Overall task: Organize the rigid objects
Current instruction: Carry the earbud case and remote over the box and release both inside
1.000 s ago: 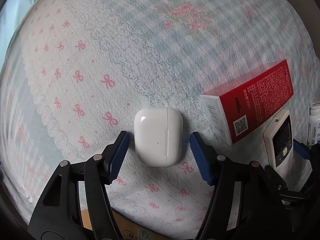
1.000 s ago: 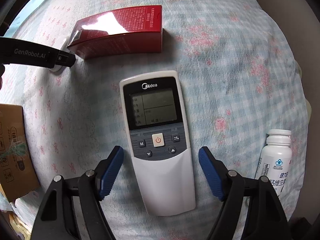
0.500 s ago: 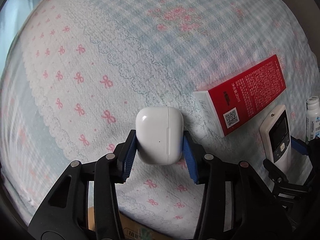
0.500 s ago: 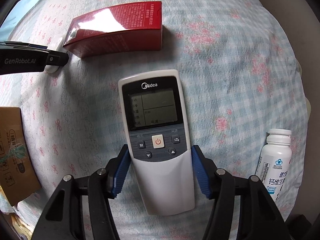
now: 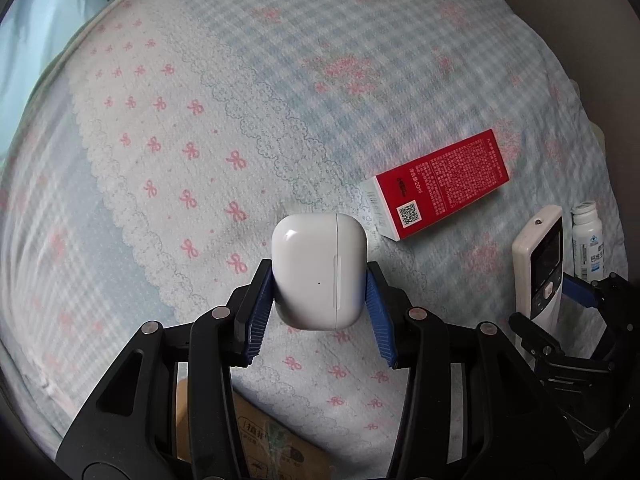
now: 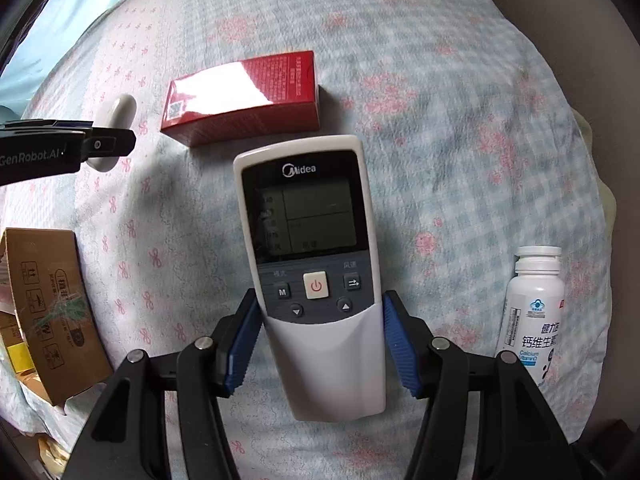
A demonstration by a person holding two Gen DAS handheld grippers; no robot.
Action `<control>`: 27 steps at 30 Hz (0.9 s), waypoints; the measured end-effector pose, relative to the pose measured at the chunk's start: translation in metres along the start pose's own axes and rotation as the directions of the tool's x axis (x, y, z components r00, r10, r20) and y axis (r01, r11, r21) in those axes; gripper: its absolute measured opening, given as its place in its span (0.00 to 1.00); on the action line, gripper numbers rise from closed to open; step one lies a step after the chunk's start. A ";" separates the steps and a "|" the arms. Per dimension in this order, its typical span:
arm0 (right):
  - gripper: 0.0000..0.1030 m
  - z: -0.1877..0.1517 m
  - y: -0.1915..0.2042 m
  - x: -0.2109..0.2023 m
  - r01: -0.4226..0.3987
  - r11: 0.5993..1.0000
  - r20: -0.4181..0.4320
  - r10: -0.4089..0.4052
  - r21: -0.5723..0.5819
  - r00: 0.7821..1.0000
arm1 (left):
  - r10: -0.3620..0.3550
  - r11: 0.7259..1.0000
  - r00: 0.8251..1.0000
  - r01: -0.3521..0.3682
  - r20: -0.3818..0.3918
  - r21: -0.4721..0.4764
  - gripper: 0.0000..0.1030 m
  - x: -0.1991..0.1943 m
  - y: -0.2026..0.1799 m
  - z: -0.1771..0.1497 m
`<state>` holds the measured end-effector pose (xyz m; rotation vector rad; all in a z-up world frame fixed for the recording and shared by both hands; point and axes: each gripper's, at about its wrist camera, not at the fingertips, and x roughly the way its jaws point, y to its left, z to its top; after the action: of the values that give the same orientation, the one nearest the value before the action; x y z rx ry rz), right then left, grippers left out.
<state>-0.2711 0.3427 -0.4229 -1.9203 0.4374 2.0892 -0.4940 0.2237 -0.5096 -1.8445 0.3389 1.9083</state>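
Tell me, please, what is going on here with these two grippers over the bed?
A person is tidying small hard items on a patterned bedspread with two handheld grippers. The left gripper is shut on a white earbud case, and the right gripper is shut on a white Midea remote. A red box and a white supplement bottle lie untouched on the bedspread. A cardboard box sits at the bed's edge.

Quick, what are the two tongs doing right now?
Left tongs: shut on the white earbud case.
Right tongs: shut on the remote control.
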 end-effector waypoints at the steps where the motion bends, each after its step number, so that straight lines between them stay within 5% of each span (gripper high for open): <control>1: 0.54 -0.001 0.000 -0.006 -0.003 1.000 0.007 0.003 -0.001 1.000 | -0.003 1.000 1.000 0.003 0.009 -0.007 0.40 -0.007 0.001 -0.003; 8: 0.54 -0.012 0.012 -0.060 -0.043 0.999 0.055 0.044 -0.017 0.997 | -0.021 0.997 0.997 0.026 0.077 -0.066 0.40 -0.065 0.019 -0.030; 11: 0.54 -0.004 0.069 -0.083 -0.061 0.997 0.077 0.064 -0.041 0.995 | -0.018 0.995 0.994 0.028 0.110 -0.093 0.40 -0.100 0.030 -0.040; 13: 0.54 0.010 0.074 -0.100 -0.078 0.995 0.090 0.083 -0.061 0.992 | -0.014 0.993 0.991 0.029 0.129 -0.118 0.40 -0.119 0.038 -0.058; 27: 0.54 -0.026 0.197 -0.160 -0.205 0.952 0.135 0.239 -0.226 0.962 | 0.051 0.939 0.981 0.017 0.186 -0.345 0.40 -0.205 0.153 -0.245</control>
<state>-0.3113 0.1525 -0.2576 -1.8665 0.4306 2.5056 -0.3560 -0.0581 -0.3451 -1.8458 -0.0500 2.2513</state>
